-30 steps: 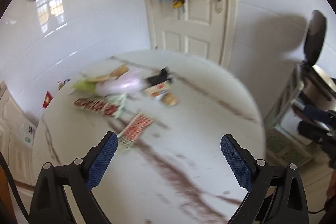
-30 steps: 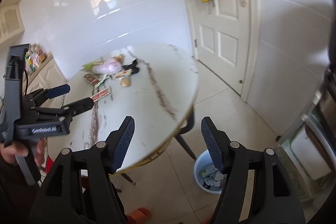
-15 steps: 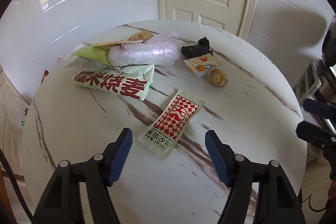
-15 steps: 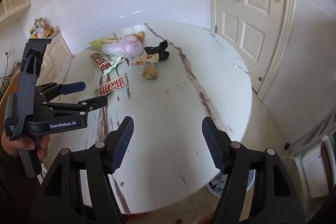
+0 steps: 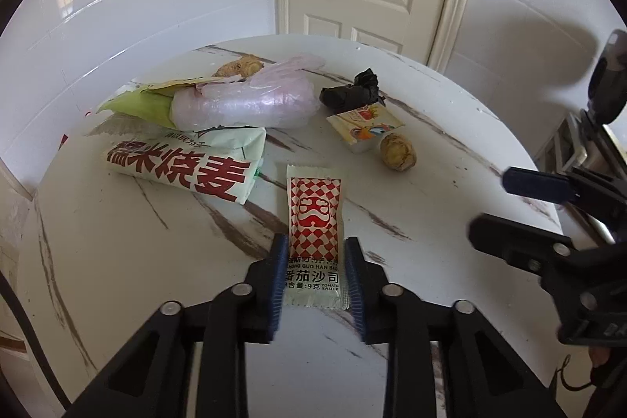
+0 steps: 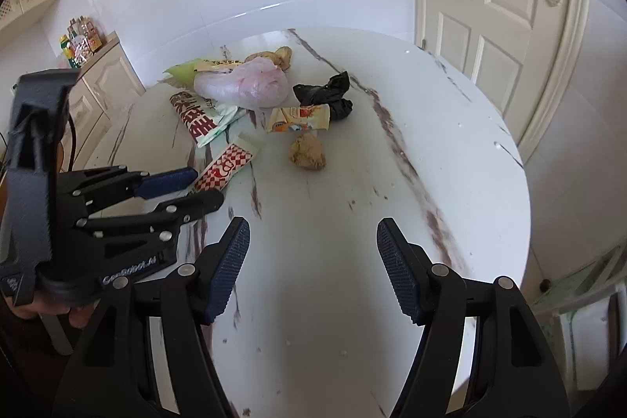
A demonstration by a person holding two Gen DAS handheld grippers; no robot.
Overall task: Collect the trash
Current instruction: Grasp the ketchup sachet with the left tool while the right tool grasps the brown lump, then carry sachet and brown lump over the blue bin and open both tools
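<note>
The left claw point(image 5: 314, 263) has just been closing, and its pads now sit on both long edges of the ketchup packet point(image 5: 313, 218), pinching its near end. I cannot be sure how hard they squeeze. The right claw point(image 6: 313, 245) is spread wide with nothing in it.

The round table point(image 5: 450, 151) holds all the trash. The packet lies at its near side. Farther back are a big green wrapper point(image 5: 184, 165), a pink bag point(image 5: 250, 102), a black bag point(image 5: 348, 91) and a small brown lump point(image 5: 397, 152).

The packet looks light, flat, soft and a bit slippery. It may bend or slide. A hold on the sealed end seems safest, so the squishy middle does not burst.
</note>
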